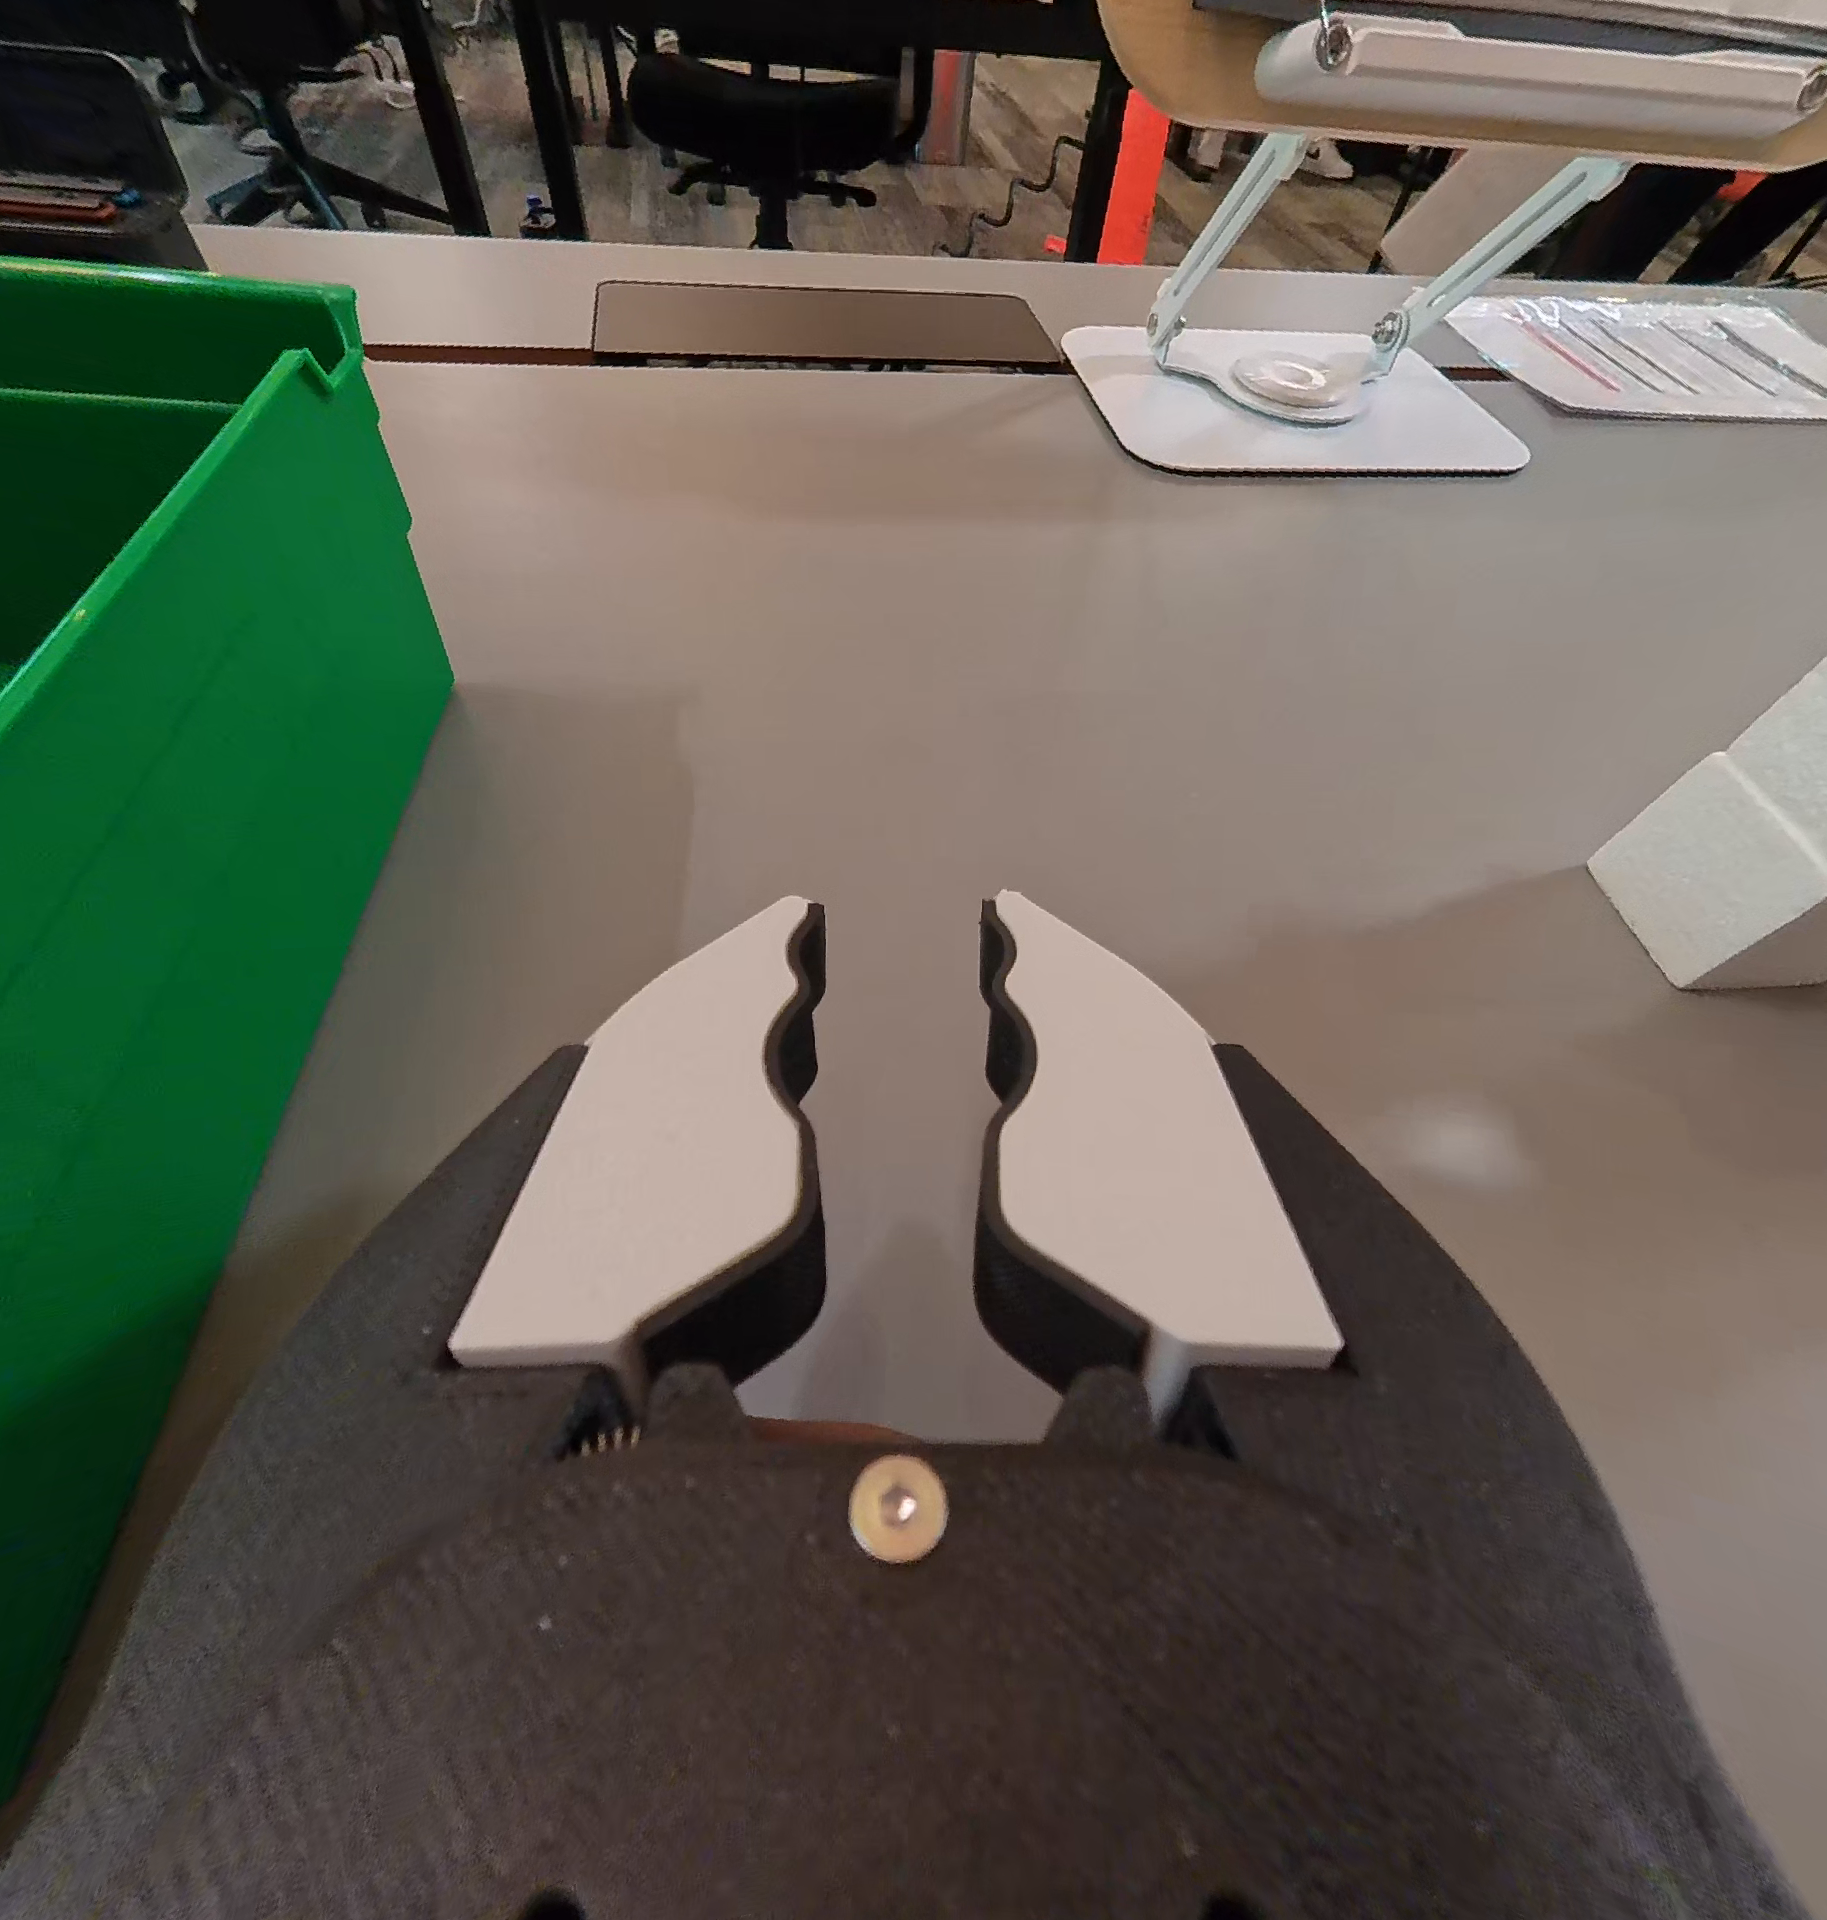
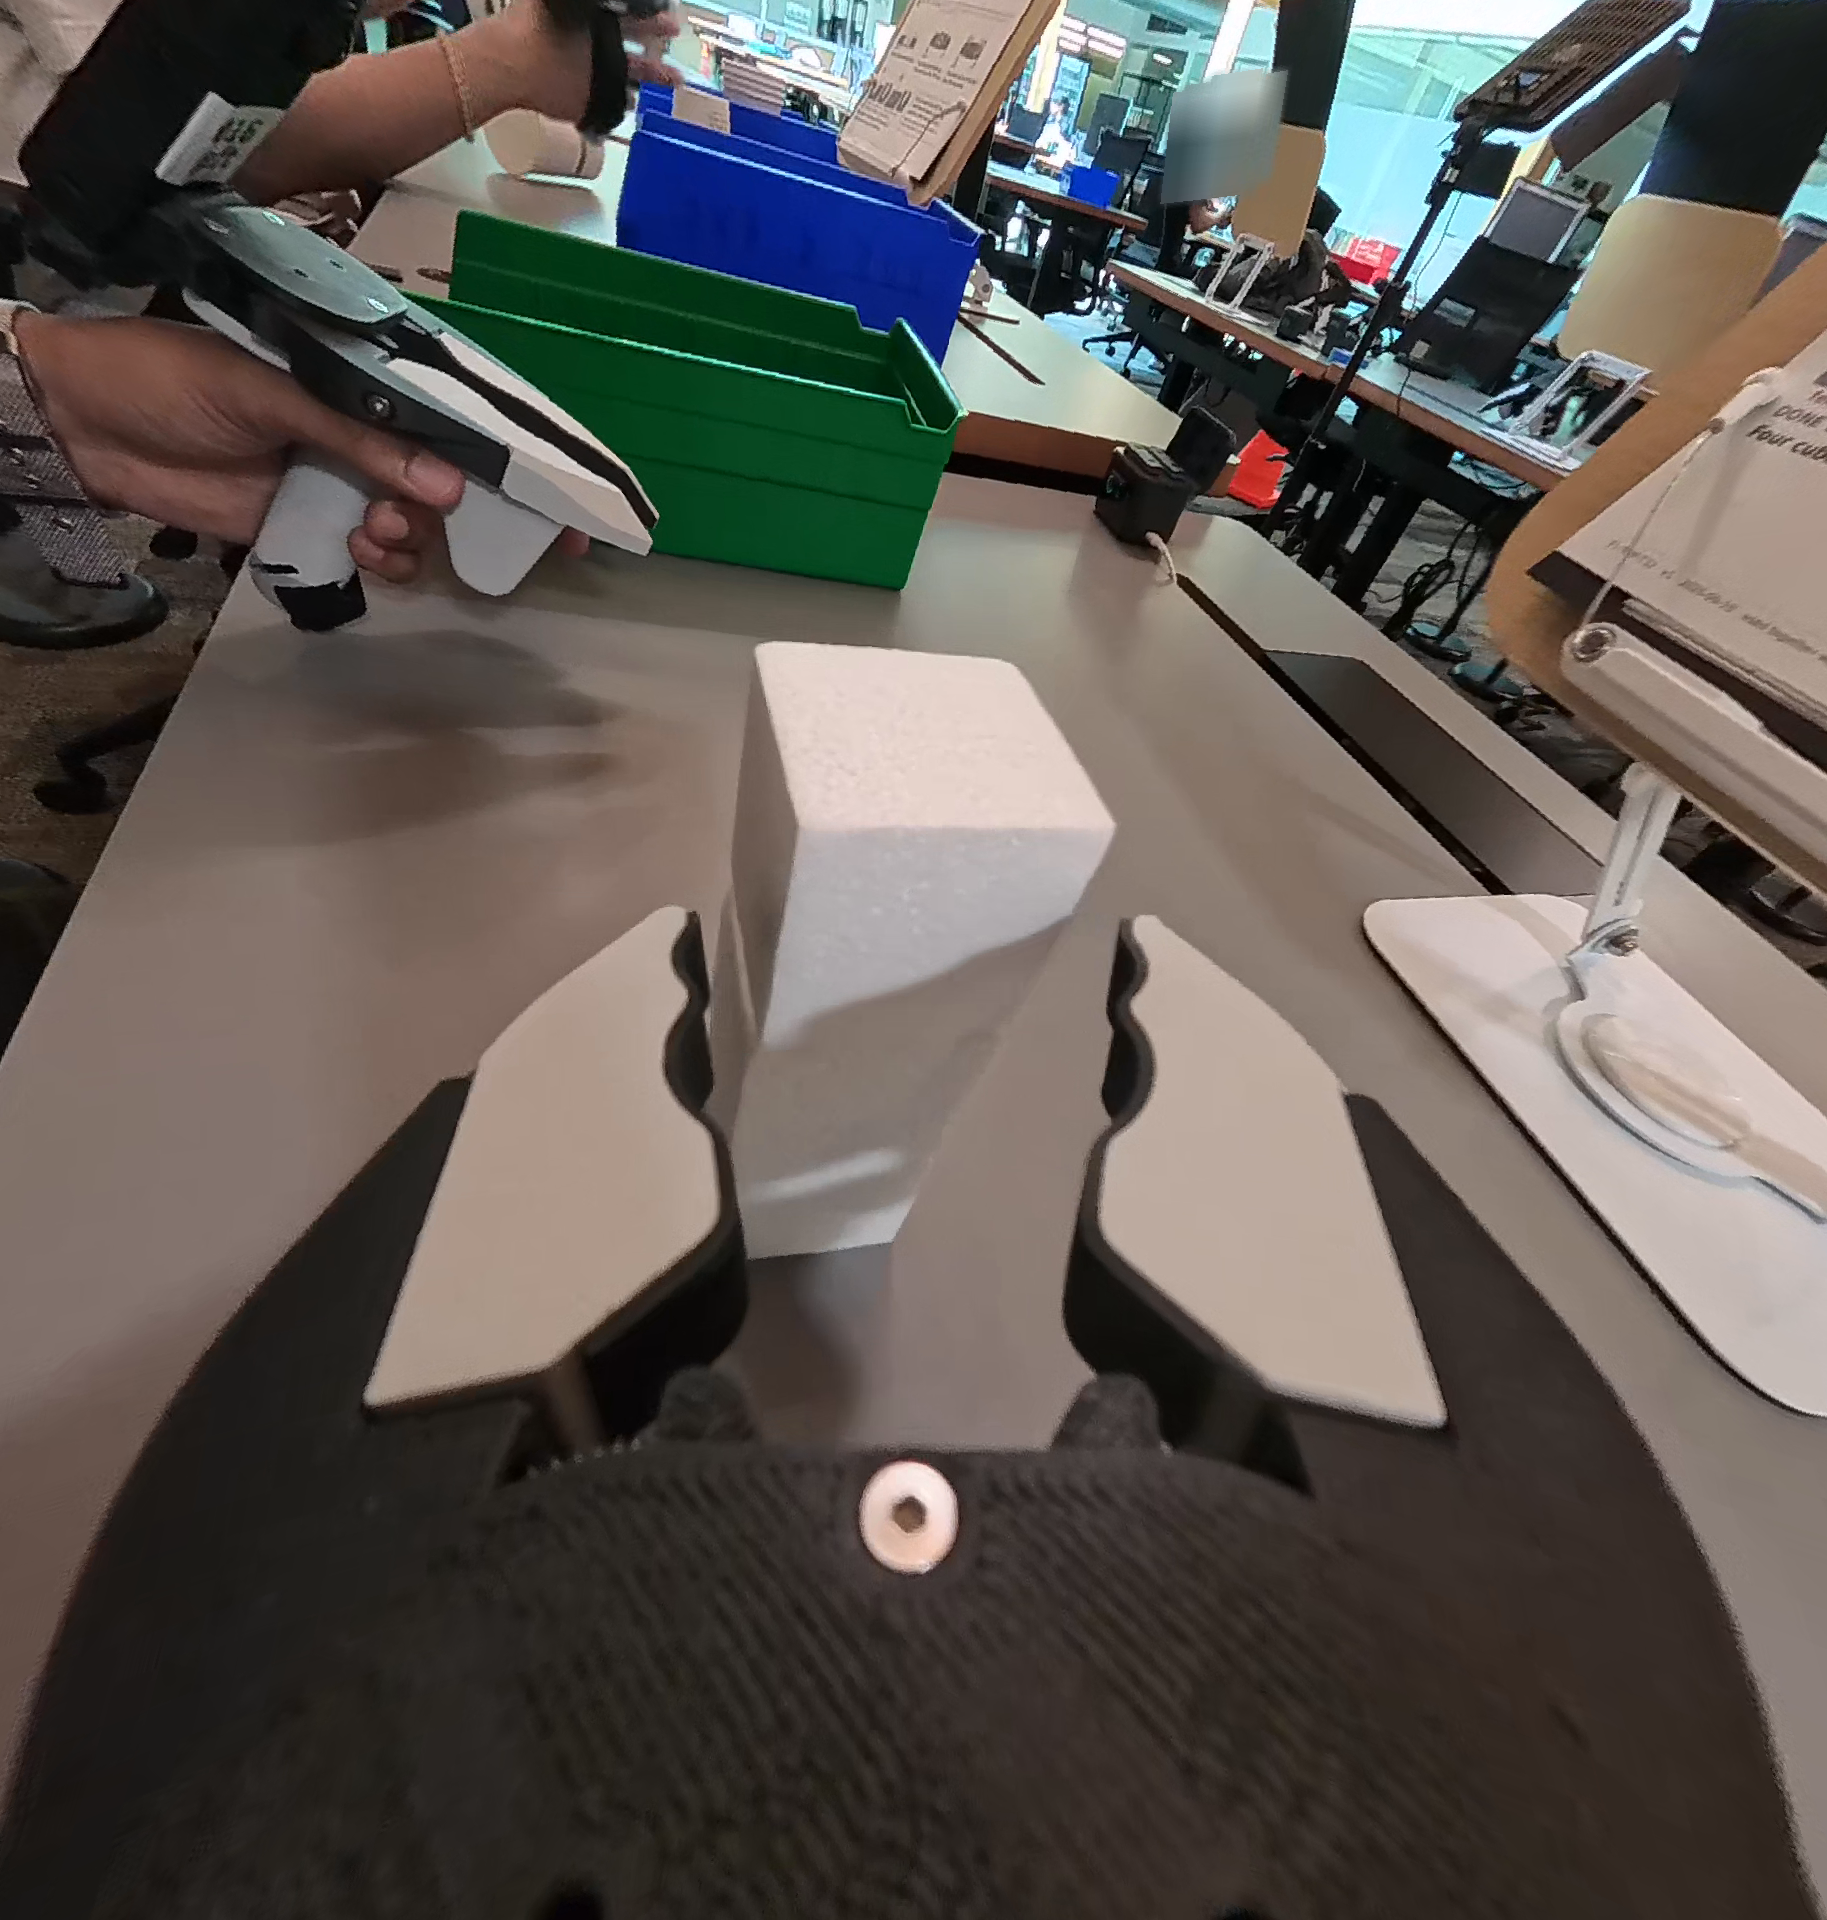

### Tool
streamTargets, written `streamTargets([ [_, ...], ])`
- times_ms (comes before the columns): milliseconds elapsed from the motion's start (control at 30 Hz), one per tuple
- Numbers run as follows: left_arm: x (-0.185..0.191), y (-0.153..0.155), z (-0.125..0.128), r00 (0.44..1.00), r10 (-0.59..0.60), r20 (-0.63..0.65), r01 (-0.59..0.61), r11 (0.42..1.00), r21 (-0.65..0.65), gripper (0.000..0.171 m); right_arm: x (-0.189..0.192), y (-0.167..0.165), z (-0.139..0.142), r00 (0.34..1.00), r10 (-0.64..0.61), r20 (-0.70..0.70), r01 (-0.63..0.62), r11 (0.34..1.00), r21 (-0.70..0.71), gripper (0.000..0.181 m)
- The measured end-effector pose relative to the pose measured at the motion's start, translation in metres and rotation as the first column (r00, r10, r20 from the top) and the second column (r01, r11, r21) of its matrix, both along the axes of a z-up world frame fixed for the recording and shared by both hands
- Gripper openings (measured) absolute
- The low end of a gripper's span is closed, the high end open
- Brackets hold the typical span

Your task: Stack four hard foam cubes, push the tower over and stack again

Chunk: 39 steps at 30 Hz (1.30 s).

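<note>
Right wrist view gives us the grey table point(image 2: 369, 935) filling the scene, and on its far side a green bin point(image 2: 743, 416) with a blue bin point(image 2: 784, 223) standing behind it. Next in size, a tall white foam block point(image 2: 888, 883) stands upright on the table straight ahead of the right gripper point(image 2: 907, 925), whose jaws are spread wide around the block's near lower part with nothing clamped; the left finger looks very close to the foam's side, though I cannot tell whether it touches, while the right finger stands clearly apart from it. Off to the right, a white stand base point(image 2: 1491, 997) rests flat on the table, carrying a tilted board with paper above it. Over on the left of that view, a hand point(image 2: 171, 436) holds the left gripper point(image 2: 639, 520) above the table, just beside the green bin's near wall. Left wrist view now: the left gripper point(image 1: 904, 909) has its jaws parted by a modest gap and holds nothing, only bare table point(image 1: 992, 675) between the fingers. Green bin point(image 1: 161, 727) sits close on its left, the foam block point(image 1: 1750, 862) lies off at the right edge, well apart, and the stand base point(image 1: 1304, 436) sits farther back.
</note>
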<state>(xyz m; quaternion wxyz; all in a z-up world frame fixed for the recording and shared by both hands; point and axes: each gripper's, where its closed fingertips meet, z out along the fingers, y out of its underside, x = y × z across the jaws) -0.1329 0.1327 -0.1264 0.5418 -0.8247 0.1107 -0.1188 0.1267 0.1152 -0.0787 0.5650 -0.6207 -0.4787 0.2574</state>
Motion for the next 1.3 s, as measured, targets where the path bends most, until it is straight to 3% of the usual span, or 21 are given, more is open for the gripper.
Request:
streamTargets([
  [300,0.023,0.015,0.009,0.997,-0.054,0.053,0.053,0.998,0.026,0.028,0.033,-0.004,0.010,0.992,-0.098,-0.081,0.096,0.995,-0.034,0.074],
  [600,0.110,0.050,0.011,0.960,-0.279,0.038,0.277,0.960,0.036,0.027,0.088,-0.041,0.001,0.966,-0.252,-0.052,0.249,0.967,-0.054,0.074],
  [767,0.140,0.075,0.014,0.943,-0.332,-0.011,0.332,0.941,0.059,0.027,0.099,-0.080,-0.019,0.978,-0.208,-0.012,0.205,0.970,-0.128,0.068],
  [967,0.172,0.086,0.017,0.913,-0.387,0.128,0.385,0.922,0.034,0.028,0.104,-0.103,-0.062,0.973,-0.185,0.141,0.215,0.946,-0.243,0.075],
  [1300,0.182,0.076,0.010,0.902,-0.422,0.087,0.423,0.906,0.012,0.027,0.095,-0.088,-0.082,0.948,-0.179,0.265,0.247,0.936,-0.250,0.072],
])
